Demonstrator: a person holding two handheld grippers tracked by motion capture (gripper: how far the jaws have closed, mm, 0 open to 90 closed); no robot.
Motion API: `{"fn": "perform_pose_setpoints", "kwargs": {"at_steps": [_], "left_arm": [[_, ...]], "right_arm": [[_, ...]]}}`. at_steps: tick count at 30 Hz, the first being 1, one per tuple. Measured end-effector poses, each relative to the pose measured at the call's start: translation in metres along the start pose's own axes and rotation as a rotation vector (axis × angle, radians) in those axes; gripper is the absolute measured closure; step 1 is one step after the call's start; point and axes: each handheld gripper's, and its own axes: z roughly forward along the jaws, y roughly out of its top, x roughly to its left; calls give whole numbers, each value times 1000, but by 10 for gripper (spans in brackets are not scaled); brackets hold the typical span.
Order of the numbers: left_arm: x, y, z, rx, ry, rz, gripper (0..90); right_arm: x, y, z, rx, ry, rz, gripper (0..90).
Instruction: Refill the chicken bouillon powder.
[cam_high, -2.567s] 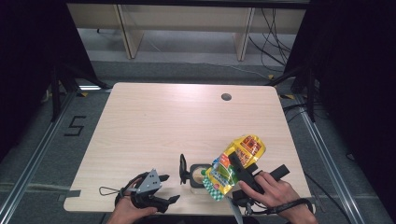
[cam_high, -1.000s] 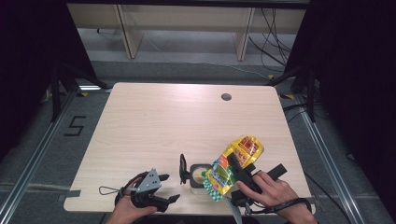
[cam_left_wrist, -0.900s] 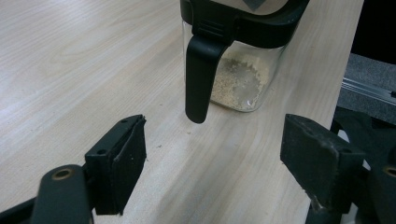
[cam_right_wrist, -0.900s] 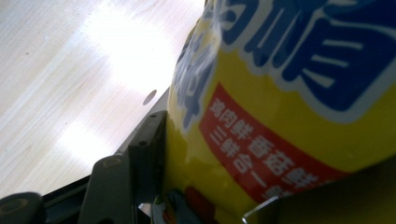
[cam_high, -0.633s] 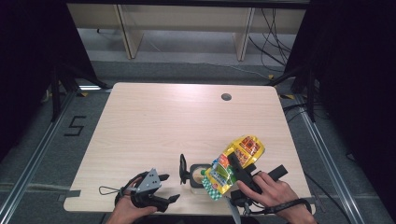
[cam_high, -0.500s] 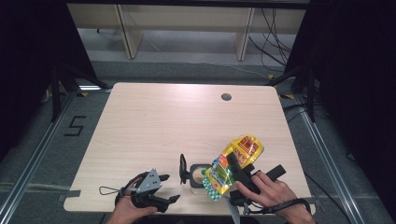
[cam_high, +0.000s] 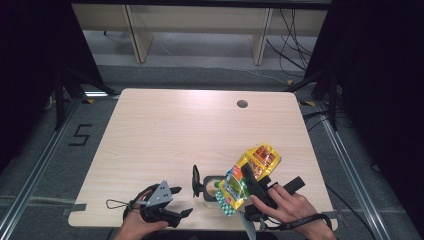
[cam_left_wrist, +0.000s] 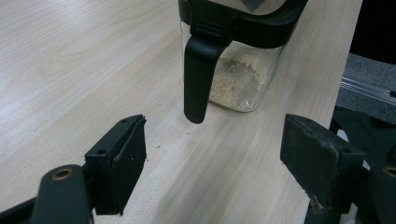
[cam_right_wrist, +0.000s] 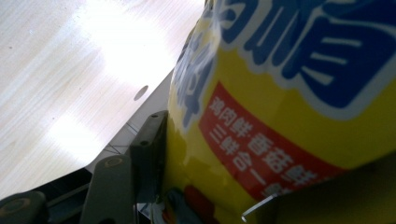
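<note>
The right gripper (cam_high: 250, 176) pinches a yellow packet (cam_high: 250, 176) between its jaws; in the right gripper view the packet (cam_right_wrist: 289, 93) presses flat against the left jaw. The right hand (cam_high: 287, 205) lies low at the table's near edge, holding the packet tilted over a small clear jar (cam_high: 212, 187) with a black rim and upright handle. The left gripper (cam_high: 175, 202) rests near the same edge with its jaws spread wide and nothing between them, facing the jar (cam_left_wrist: 233, 60), which holds a little pale powder. Beyond them the wooden table (cam_high: 200, 125) lies bare to its far edge.
</note>
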Motion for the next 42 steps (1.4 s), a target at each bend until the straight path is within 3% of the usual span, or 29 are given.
{"fn": "perform_pose_setpoints", "kwargs": {"at_steps": [1, 3, 4, 5, 6, 8, 9, 10, 11, 12, 13, 15, 18, 19, 21, 22, 23, 26, 27, 28, 30, 32, 35, 37, 39, 40, 42], "left_arm": [[1, 1, 0, 5, -6, 28, 221], [-1, 0, 0, 3, -3, 11, 221], [1, 1, 0, 20, 4, 36, 221], [0, 1, -1, 14, -2, 20, 221], [1, 1, -1, 19, 4, 28, 221], [0, 0, 0, 2, -3, 0, 221], [0, 0, 0, 5, 2, 5, 221], [1, 0, 0, 3, 0, 12, 221], [1, 1, 0, -1, 0, 20, 221], [1, 1, -1, 12, 9, 25, 221], [-1, 1, -1, 7, 2, 13, 221], [1, 1, -1, 21, 8, 28, 221], [1, 1, 0, 1, -1, 28, 221], [1, 1, 0, -4, -4, 31, 221], [0, 1, 0, 0, 2, 15, 221], [1, 1, 0, 0, -2, 36, 221], [1, 1, -1, 15, 0, 35, 221], [1, 1, 0, 0, -2, 33, 221], [0, 0, 0, -1, 1, 5, 221], [1, 1, 0, 0, -1, 19, 221], [0, 1, 0, 0, 0, 14, 221], [1, 1, 0, 0, -1, 29, 221], [1, 1, 0, 14, 8, 25, 221], [-2, 1, 0, -3, 3, 12, 222], [-2, 1, -1, 4, -2, 9, 221], [-2, 1, -1, 3, -3, 8, 221], [-1, 1, 0, 0, -2, 12, 222]], "right_arm": [[0, 1, 0, 3, 5, -9, 440], [5, 7, 3, -7, 27, -22, 443], [6, 8, 3, -15, 45, -12, 443], [2, 7, 2, -7, 87, -26, 444], [1, 6, 2, 0, 85, -35, 444], [0, 5, 1, 6, 90, -20, 445], [1, 4, 0, 4, 30, -12, 445], [2, 2, 2, -24, 31, 1, 445], [3, 3, 1, -12, 32, -6, 445], [0, 3, 1, 3, 78, -26, 445], [0, 4, 1, 4, 92, -23, 445], [2, 4, 1, -4, 95, -20, 445], [1, 5, 0, 2, 94, -21, 445], [2, 4, 0, 1, 67, -19, 445], [0, 4, -1, 2, 95, -13, 445], [3, 3, 0, -19, 33, -4, 445], [3, 3, 0, -27, 32, 0, 445], [3, 3, 0, -28, 33, 0, 445], [3, 3, 0, -29, 30, -3, 445], [1, 3, -1, -12, 71, -15, 445], [-1, 2, -1, -3, 87, -30, 445], [1, 2, -1, -1, 83, -19, 445], [0, 2, -2, -4, 86, -14, 445], [-1, 2, -3, 2, 94, -18, 445], [0, 2, -3, 3, 65, -13, 445], [-1, 2, -3, 0, 86, -11, 445], [-1, 2, -3, 0, 83, -9, 446]]}}
